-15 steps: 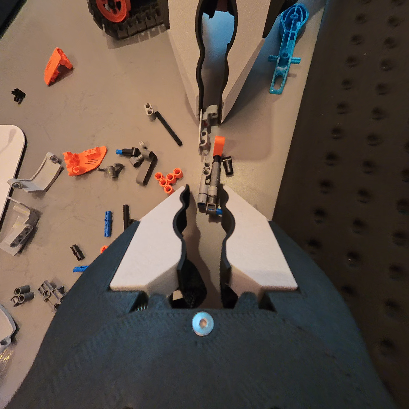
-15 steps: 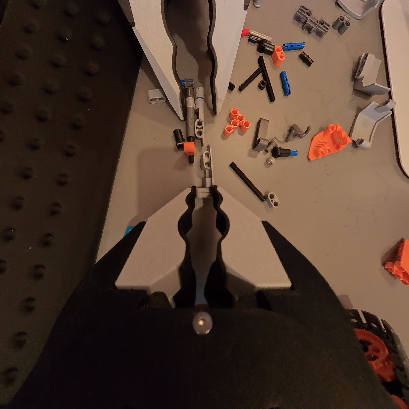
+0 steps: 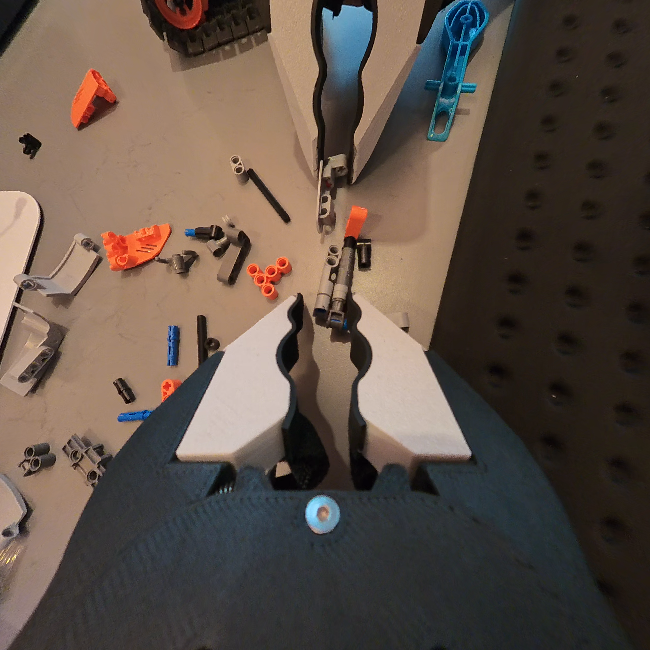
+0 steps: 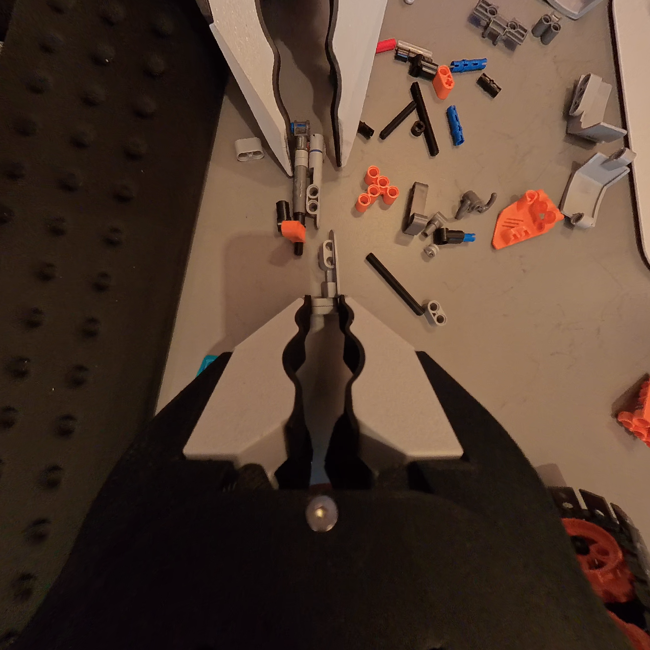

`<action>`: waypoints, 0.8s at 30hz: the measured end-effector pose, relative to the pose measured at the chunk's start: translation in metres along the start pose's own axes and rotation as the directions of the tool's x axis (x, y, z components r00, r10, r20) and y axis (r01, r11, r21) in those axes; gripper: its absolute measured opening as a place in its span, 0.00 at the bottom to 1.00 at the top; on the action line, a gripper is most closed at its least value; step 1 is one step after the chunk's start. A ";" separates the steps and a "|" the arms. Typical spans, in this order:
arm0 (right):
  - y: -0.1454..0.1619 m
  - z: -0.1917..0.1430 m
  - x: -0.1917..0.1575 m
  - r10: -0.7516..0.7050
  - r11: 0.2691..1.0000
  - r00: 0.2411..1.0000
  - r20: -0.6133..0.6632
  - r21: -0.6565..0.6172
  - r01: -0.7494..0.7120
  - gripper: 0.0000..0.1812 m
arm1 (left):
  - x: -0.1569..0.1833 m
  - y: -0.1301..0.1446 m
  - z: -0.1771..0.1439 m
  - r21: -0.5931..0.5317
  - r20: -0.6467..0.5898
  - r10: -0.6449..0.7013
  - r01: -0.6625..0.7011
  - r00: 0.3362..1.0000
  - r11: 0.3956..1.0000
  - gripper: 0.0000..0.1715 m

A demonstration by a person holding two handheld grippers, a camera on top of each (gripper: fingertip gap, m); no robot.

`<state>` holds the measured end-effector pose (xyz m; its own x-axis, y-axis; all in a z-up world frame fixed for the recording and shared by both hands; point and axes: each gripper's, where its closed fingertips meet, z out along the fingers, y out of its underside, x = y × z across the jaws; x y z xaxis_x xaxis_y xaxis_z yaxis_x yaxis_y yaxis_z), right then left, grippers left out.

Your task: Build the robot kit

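Note:
My left gripper (image 3: 327,306) is open, low over the grey table (image 3: 176,158). A grey rod assembly with an orange end (image 3: 339,278) lies on the table, its near end between my fingertips; the jaws stand wider than it. A small black pin (image 3: 364,251) lies beside it. My right gripper (image 4: 323,302) is shut on a small grey connector piece (image 4: 329,255) that sticks out forward, pointing at the orange end (image 4: 292,230). The right gripper also shows in the left wrist view (image 3: 334,169), the left gripper in the right wrist view (image 4: 313,158).
Loose parts lie across the table: an orange T-shaped piece (image 3: 269,276), an orange panel (image 3: 135,246), black axles (image 4: 394,281), blue pins and grey panels. A turquoise tool (image 3: 452,70), a tracked wheel (image 3: 179,14) and a white board (image 3: 14,246) lie around. A black studded mat (image 3: 562,246) borders the table.
Almost nothing. My left gripper has drawn back very slightly from the rod assembly. The right gripper still holds the grey piece in the same place.

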<state>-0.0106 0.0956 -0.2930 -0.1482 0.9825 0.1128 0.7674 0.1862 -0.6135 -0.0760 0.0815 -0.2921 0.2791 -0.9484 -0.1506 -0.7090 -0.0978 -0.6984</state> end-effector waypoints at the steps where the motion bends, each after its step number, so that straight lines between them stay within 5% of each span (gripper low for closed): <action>1: 0.000 0.000 0.000 0.002 1.000 1.000 0.001 0.000 -0.002 0.07 | 0.000 0.000 0.000 0.000 -0.001 0.000 0.000 1.000 1.000 0.13; 24: 0.001 0.000 0.000 0.039 0.999 0.999 0.020 0.011 -0.039 0.07 | -0.002 0.001 -0.002 0.011 0.007 -0.003 0.003 1.000 1.000 0.13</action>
<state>-0.0097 0.0961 -0.2933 -0.1308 0.9887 0.0727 0.7656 0.1473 -0.6262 -0.0791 0.0826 -0.2910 0.2863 -0.9458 -0.1536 -0.7013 -0.0976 -0.7062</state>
